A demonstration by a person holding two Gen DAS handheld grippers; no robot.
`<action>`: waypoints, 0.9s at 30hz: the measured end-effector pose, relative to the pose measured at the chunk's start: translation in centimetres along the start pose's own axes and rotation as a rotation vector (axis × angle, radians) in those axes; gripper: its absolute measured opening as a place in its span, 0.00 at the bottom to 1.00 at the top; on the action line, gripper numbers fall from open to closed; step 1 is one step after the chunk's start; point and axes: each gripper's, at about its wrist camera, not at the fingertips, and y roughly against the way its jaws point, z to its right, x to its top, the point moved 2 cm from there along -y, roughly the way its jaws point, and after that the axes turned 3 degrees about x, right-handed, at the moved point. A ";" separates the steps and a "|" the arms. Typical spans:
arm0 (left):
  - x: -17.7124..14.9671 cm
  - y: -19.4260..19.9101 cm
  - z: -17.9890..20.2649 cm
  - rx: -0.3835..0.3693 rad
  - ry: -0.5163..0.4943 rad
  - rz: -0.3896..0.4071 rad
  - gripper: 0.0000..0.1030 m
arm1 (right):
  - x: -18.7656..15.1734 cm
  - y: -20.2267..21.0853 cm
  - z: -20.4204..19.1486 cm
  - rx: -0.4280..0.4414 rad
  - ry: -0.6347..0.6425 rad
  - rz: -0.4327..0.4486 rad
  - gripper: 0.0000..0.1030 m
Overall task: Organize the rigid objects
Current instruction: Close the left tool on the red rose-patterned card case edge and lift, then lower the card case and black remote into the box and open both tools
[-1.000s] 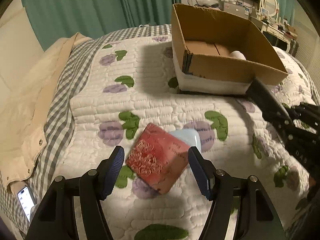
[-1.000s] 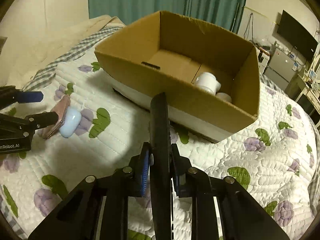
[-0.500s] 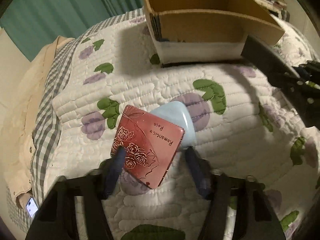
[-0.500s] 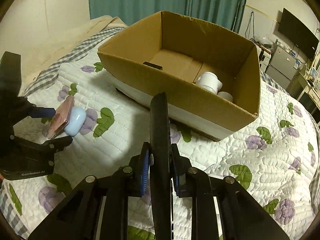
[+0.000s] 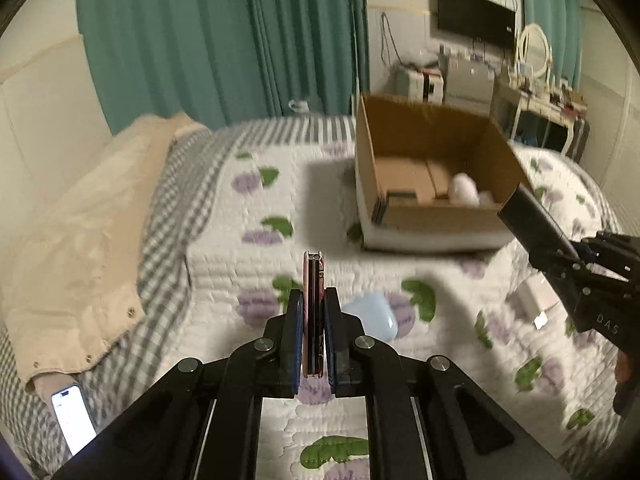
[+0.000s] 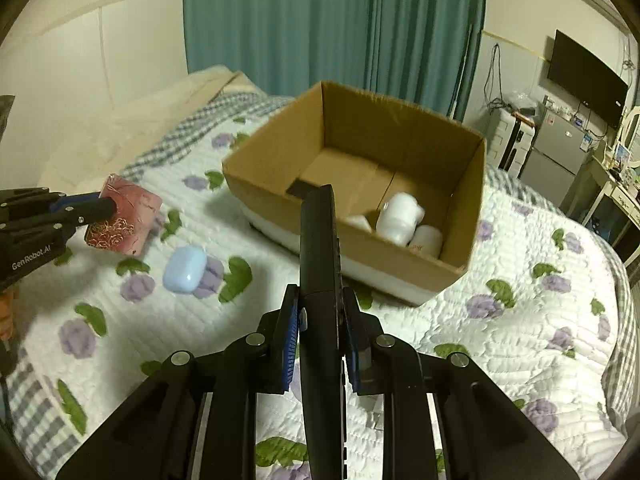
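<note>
Two things are off the quilt now, and that is our news. From the left wrist view, the left tongs (image 5: 313, 332) have pressed together on the red rose-patterned case (image 5: 313, 308), which half a second ago lay flat on the bed with the tongs spread on either side of it. We now see it edge-on, lifted clear of the bedspread (image 5: 240, 272), its thin edge facing us and its long axis running straight forward along the fingers, toward the curtain. The pale blue earbud case (image 5: 372, 316) that was tucked against it is left behind on the quilt, just to the right of the tongs. The cardboard box (image 5: 436, 216) sits ahead and to the right, open, with a white object inside.

Over to the right wrist view: the right tongs (image 6: 320, 344) are pinching the black remote-like bar (image 6: 320, 280), as they were a second ago; its long axis points forward and slightly up, its far tip overlapping the near wall of the cardboard box (image 6: 448, 264). Inside we make out white cups (image 6: 400, 216). At far left the red case hangs in the left tongs, broad face toward us, above the bed and well apart from the box.

We judge the pick done on both sides; what remains is carrying each across to the box, with the blue case to follow.
</note>
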 end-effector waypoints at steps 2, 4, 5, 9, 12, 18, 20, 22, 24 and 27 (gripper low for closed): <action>0.9 1.0 0.2 -0.028 -0.001 0.019 0.09 | 0.7 1.0 0.2 -0.001 -0.003 0.019 0.18; 2.0 1.7 0.8 -0.038 -0.005 0.048 0.09 | 1.7 2.2 0.5 -0.004 -0.010 0.044 0.18; 2.6 2.1 1.1 -0.040 -0.004 0.070 0.09 | 2.1 2.7 0.7 -0.005 -0.013 0.057 0.18; 5.9 2.9 2.9 -0.096 -0.013 0.132 0.09 | 5.1 4.3 2.1 -0.012 -0.014 0.084 0.18; 8.8 2.3 5.1 -0.142 -0.031 0.162 0.09 | 7.1 4.6 3.4 -0.023 -0.022 0.104 0.18; 13.2 -1.3 9.3 -0.193 -0.064 0.170 0.09 | 10.3 3.7 6.4 -0.046 -0.038 0.142 0.18; 14.1 -3.5 10.5 -0.206 -0.077 0.140 0.09 | 10.7 2.7 7.6 -0.046 -0.051 0.141 0.18; 14.5 -5.9 11.4 -0.213 -0.082 0.103 0.09 | 10.8 1.4 8.7 -0.047 -0.068 0.134 0.18; 14.4 -8.2 12.2 -0.202 -0.091 0.066 0.09 | 10.6 0.2 9.8 -0.043 -0.086 0.126 0.18; 13.9 -11.3 13.2 -0.201 -0.113 0.015 0.09 | 10.2 -1.7 10.9 -0.040 -0.101 0.108 0.18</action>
